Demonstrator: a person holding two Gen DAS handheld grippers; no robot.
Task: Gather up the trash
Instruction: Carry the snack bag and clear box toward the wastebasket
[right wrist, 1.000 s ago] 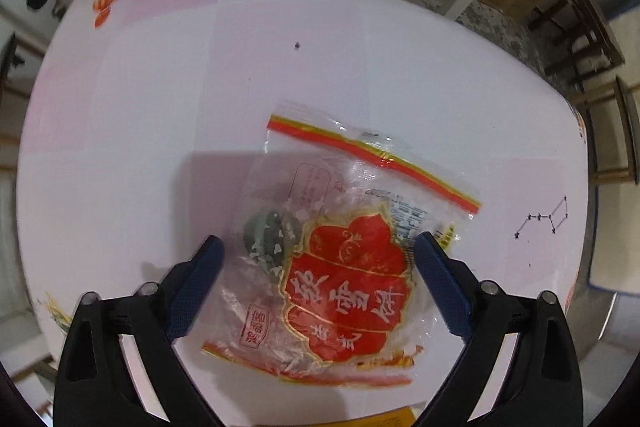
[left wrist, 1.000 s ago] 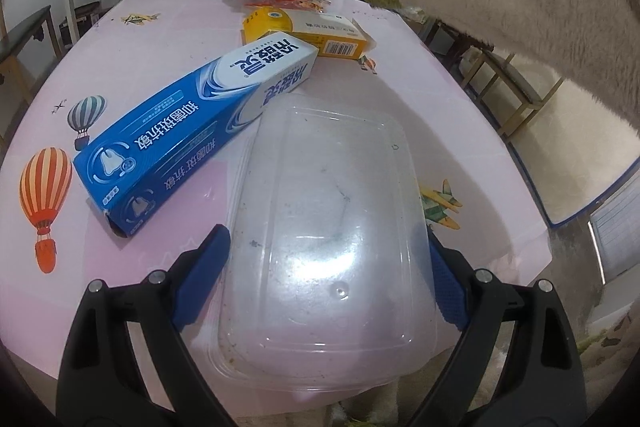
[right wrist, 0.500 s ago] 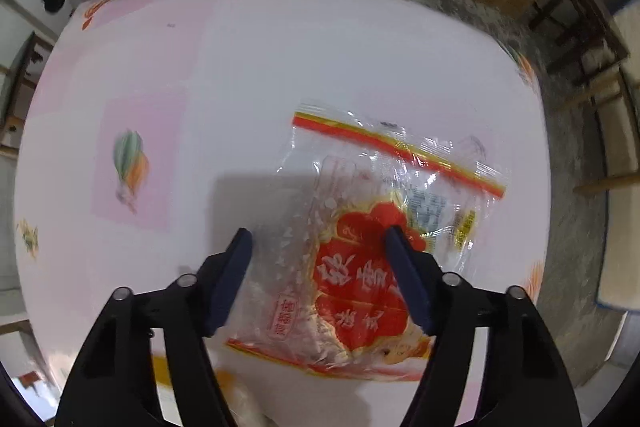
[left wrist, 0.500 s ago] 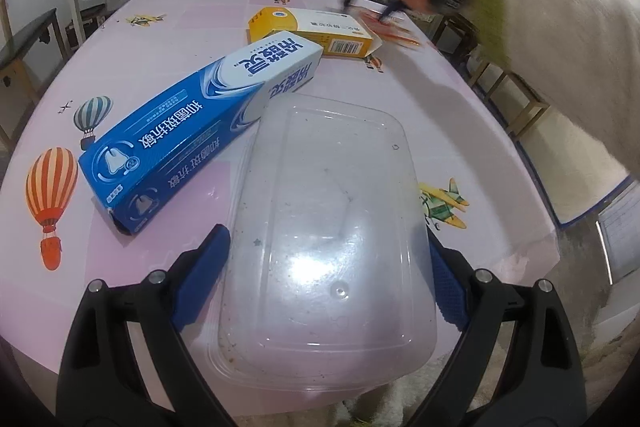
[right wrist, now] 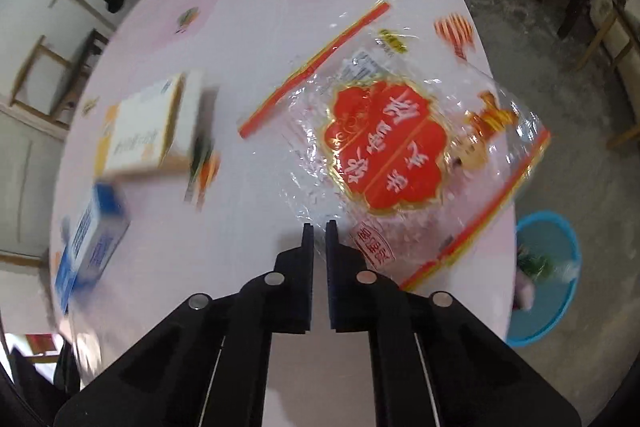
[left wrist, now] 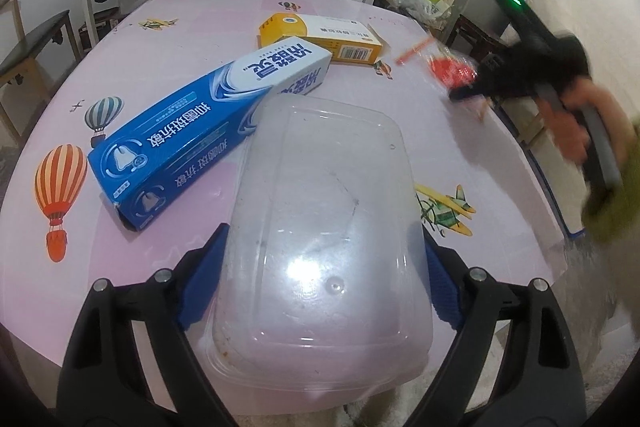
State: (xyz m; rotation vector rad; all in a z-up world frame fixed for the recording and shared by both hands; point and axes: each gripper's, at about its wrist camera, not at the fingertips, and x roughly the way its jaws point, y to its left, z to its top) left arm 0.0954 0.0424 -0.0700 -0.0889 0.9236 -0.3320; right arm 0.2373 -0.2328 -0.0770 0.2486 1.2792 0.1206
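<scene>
A clear plastic food container (left wrist: 320, 211) lies upside down at the near edge of the pink table (left wrist: 460, 147). My left gripper (left wrist: 324, 233) straddles it. The jaws are closing, and the blue pads sit right at its sides without visibly squeezing. My right gripper (right wrist: 319, 227) is shut on the edge of a clear snack bag with a red label (right wrist: 384, 151), which hangs over the table's right edge. In the left wrist view the right gripper (left wrist: 460, 94) is blurred, with the bag (left wrist: 448, 71) trailing from it.
A blue toothpaste box (left wrist: 200, 131) (right wrist: 92, 247) leans against the container's far left corner. A yellow box (left wrist: 320, 35) (right wrist: 140, 131) lies behind it. A blue bin (right wrist: 548, 267) stands on the floor beside the table's right edge. Chairs and shelving ring the table.
My right gripper went from open over the bag to shut on it, then swept it from the far side of the table to the right edge. The left gripper stayed put.
</scene>
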